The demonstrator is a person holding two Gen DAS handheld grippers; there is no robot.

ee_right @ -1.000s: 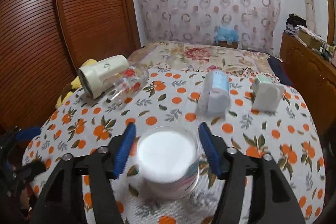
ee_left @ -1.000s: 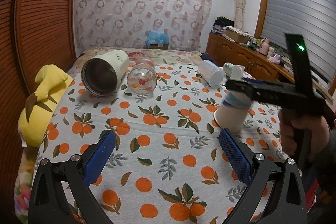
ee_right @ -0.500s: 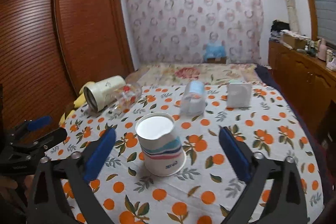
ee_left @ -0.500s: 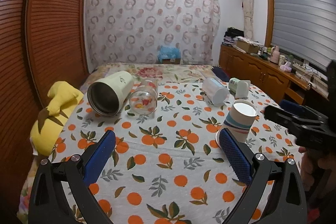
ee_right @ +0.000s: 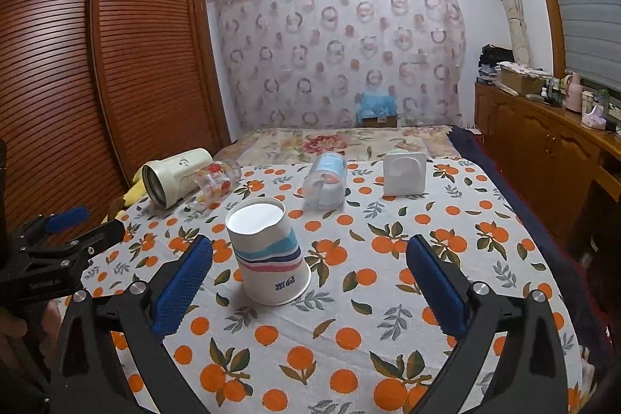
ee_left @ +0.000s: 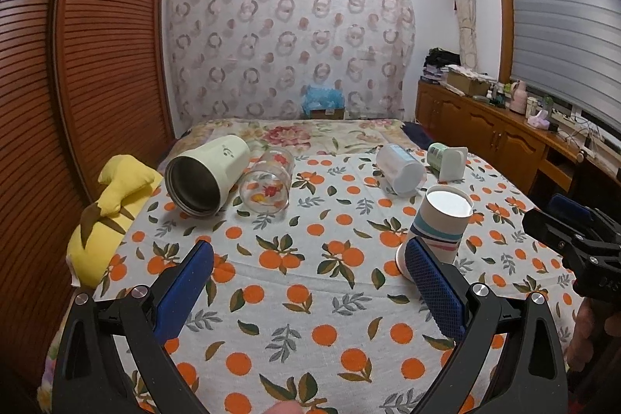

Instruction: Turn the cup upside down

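Note:
A striped paper cup (ee_right: pixel 268 251) stands upside down, rim on the orange-print cloth (ee_right: pixel 349 332), its white base up. It also shows in the left wrist view (ee_left: pixel 440 220), partly behind my left gripper's right finger. My right gripper (ee_right: pixel 308 282) is open and empty, drawn back from the cup, its blue pads on either side of it and nearer than it. My left gripper (ee_left: pixel 310 288) is open and empty, to the left of the cup. The right gripper's black body shows at the left wrist view's right edge (ee_left: pixel 574 239).
A cream steel tumbler (ee_left: pixel 205 175) and a printed glass (ee_left: pixel 268 185) lie on their sides at back left. A white plastic cup (ee_left: pixel 399 169) and a square white container (ee_left: pixel 450 161) lie at back right. A yellow cushion (ee_left: pixel 104 212) is at the left edge. Wooden cabinets (ee_right: pixel 543 150) stand on the right.
My right gripper opened, let go of the paper cup and pulled back; the cup now stands alone upside down. My left gripper rose and tilted up slightly.

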